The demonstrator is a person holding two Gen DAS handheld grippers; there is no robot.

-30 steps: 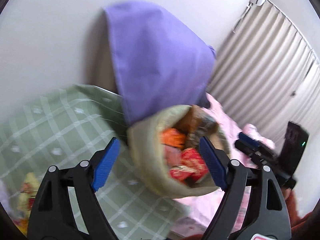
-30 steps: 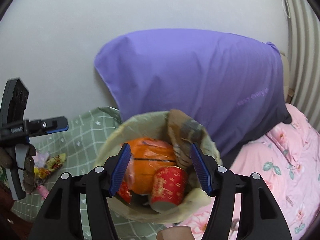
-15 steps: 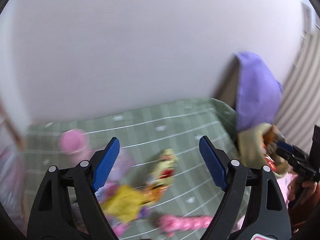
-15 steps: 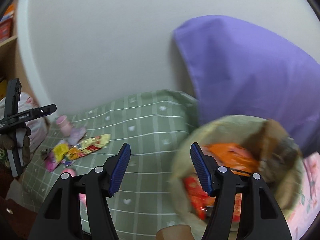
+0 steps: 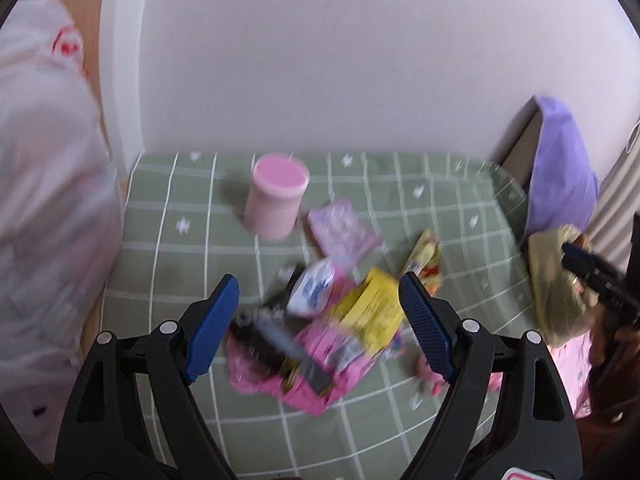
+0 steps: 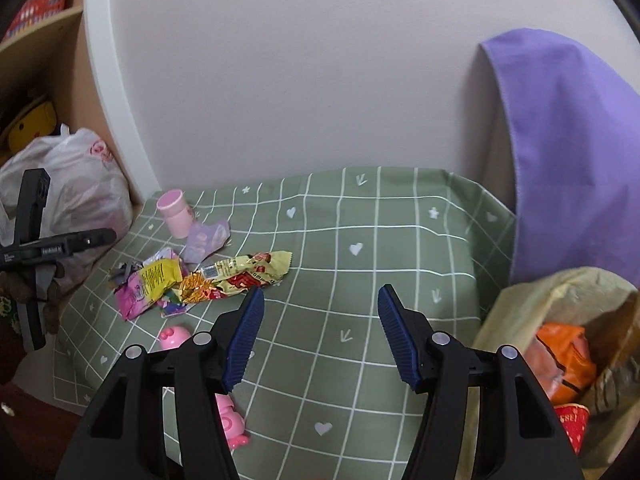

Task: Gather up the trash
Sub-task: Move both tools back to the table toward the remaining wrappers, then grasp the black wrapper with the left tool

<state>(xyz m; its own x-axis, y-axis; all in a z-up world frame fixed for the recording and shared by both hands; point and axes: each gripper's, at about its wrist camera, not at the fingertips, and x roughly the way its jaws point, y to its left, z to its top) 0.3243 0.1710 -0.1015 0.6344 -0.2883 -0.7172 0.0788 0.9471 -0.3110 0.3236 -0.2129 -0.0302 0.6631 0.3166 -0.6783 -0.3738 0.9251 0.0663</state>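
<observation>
Crinkled wrappers [image 5: 320, 320] lie heaped just in front of the pink jar [image 5: 276, 200]; your left gripper [image 5: 320, 312] hovers over them, fingers apart, probably to grab one. Your right gripper [image 6: 320, 332], fingers also apart, waits near the trash bag [image 6: 560, 340].

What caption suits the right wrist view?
Open right tool above green checked cloth, wrappers left, trash bag right.

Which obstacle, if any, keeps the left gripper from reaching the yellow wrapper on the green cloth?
Probably none. The left gripper has its jaws open, empty and aimed over the pile, with the yellow wrapper lying on top between them. Only the pink wrapper crowds it and might get pinched too.
</observation>
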